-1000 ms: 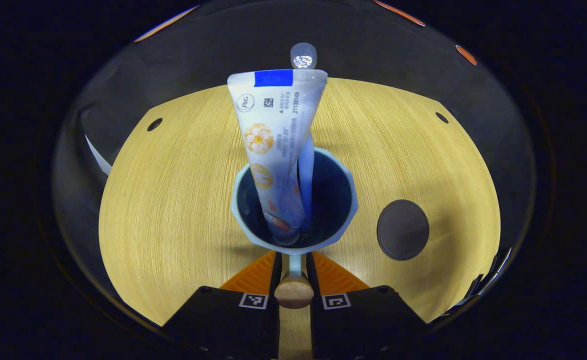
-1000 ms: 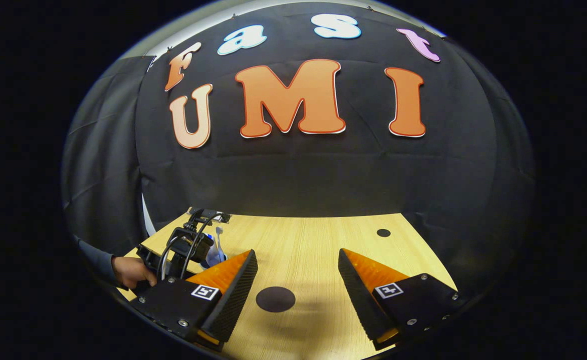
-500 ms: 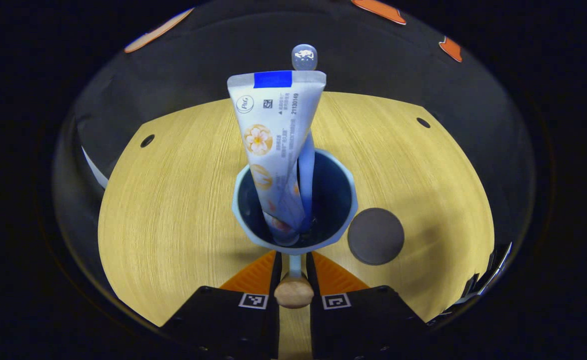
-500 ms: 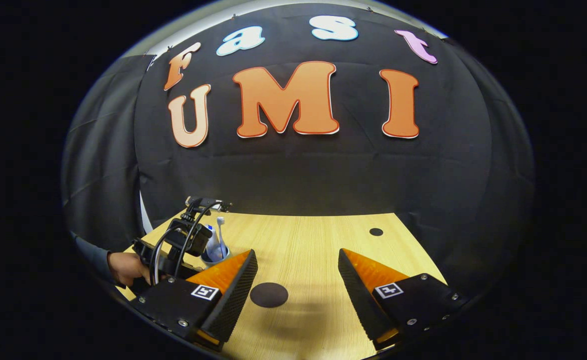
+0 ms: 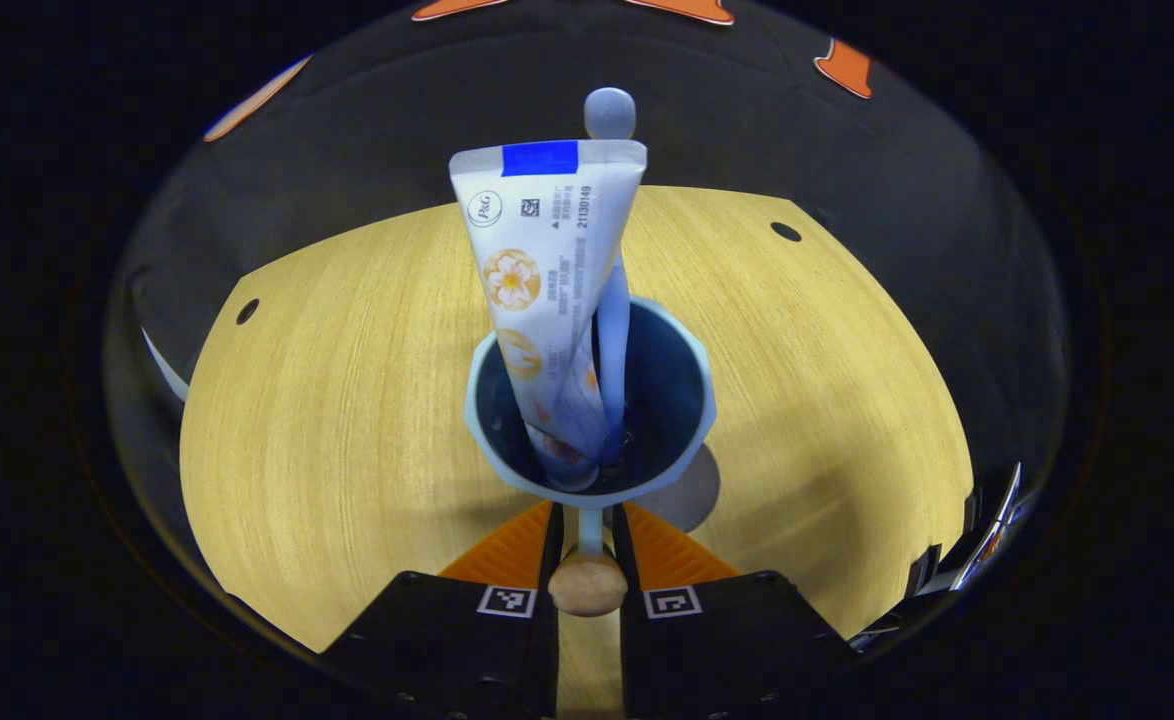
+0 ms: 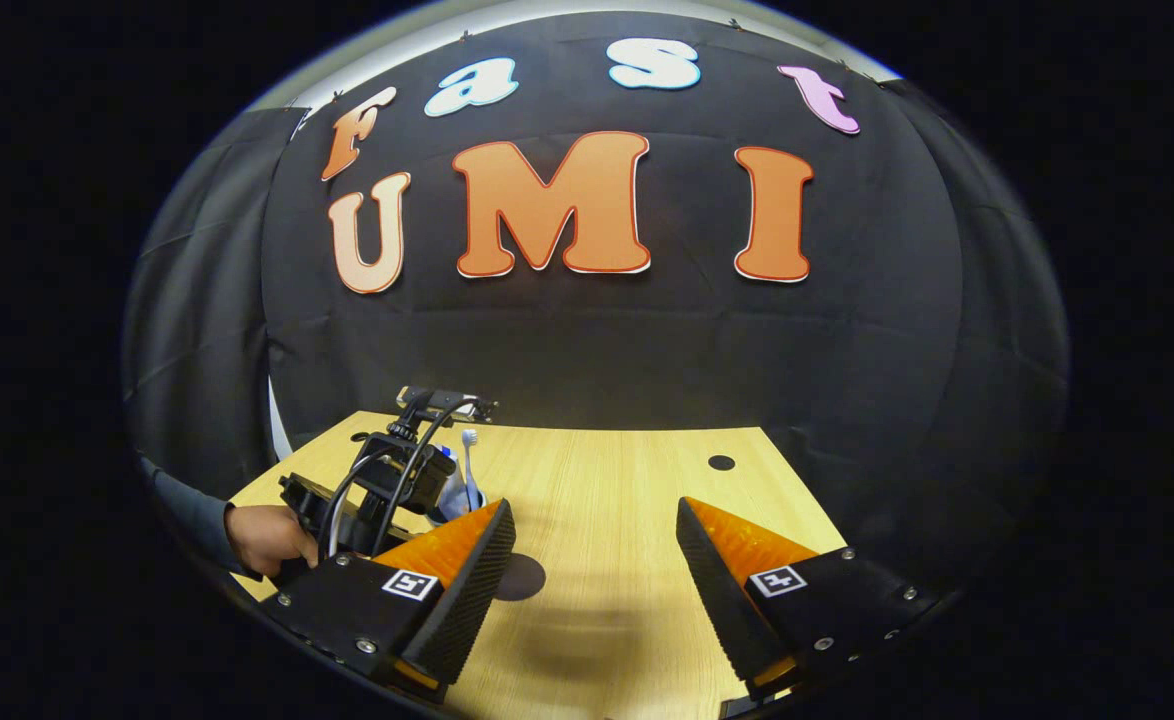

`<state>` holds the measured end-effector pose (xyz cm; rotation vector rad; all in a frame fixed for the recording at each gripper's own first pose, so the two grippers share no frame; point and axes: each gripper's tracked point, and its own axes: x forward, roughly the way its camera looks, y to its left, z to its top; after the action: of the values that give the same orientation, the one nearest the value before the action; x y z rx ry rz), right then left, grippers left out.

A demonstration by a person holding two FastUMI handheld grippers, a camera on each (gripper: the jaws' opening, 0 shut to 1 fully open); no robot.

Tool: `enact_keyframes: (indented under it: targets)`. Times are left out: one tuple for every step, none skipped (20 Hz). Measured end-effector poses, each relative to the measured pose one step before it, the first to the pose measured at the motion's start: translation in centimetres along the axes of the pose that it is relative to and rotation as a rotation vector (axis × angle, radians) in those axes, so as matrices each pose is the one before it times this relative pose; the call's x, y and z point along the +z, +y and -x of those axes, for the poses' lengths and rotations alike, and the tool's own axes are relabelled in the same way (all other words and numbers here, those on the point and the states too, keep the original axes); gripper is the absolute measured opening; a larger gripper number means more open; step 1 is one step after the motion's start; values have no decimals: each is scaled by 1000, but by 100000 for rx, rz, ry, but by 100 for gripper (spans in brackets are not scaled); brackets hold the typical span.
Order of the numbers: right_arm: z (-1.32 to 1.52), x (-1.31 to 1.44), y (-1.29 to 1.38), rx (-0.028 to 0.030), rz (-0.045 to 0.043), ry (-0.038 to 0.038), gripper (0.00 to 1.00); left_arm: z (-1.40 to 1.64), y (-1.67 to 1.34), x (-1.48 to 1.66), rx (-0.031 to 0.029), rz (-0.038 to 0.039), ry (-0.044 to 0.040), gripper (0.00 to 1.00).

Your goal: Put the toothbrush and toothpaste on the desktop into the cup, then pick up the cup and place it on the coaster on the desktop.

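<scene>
Gripping the pale blue ceramic cup by its handle, your left gripper holds it just left of the dark round coaster; right gripper gapes, holding nothing.

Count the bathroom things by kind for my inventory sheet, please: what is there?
Cup: 1
Toothpaste tube: 1
Toothbrush: 1
Coaster: 1
Total: 4
</scene>
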<state>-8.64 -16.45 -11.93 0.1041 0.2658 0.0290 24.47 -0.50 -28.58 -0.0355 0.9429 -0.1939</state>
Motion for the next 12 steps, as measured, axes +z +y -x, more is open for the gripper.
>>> enact_keyframes:
  targets:
    - [315,-250,-381,-377,-48,608,98,-23,182,-97,-204,-972,154,24]
    - [313,-269,-484,-485,-100,571,98,138,112,-22,-163,-657,154,25]
    - [96,-205,-146,-223,-122,466,98,51,25,-30,-281,-448,197,25]
    - [55,-138,-174,-444,31,366,98,160,113,-36,62,-438,408,24]
    - [5,-143,-105,-193,-30,275,98,115,111,1,127,-597,427,24]
    - [104,-273,-357,-376,-68,530,98,50,59,-112,92,-571,680,25]
    - [68,-265,-118,103,-192,441,98,129,86,-20,-169,-178,575,24]
    - [-11,-207,-141,-117,-104,631,98,53,-82,-28,-101,-54,211,24]
    - [-100,-153,-43,95,-53,526,98,72,-6,-49,88,-89,506,25]
    - [-19,-129,-88,3,-65,328,98,91,121,355,808,-958,-1164,25]
    - [1,-57,-109,-2,-145,293,98,-311,134,-36,147,-646,-668,25]
    - [-124,-65,56,316,-338,178,98,-8,-75,-63,403,-235,-310,24]
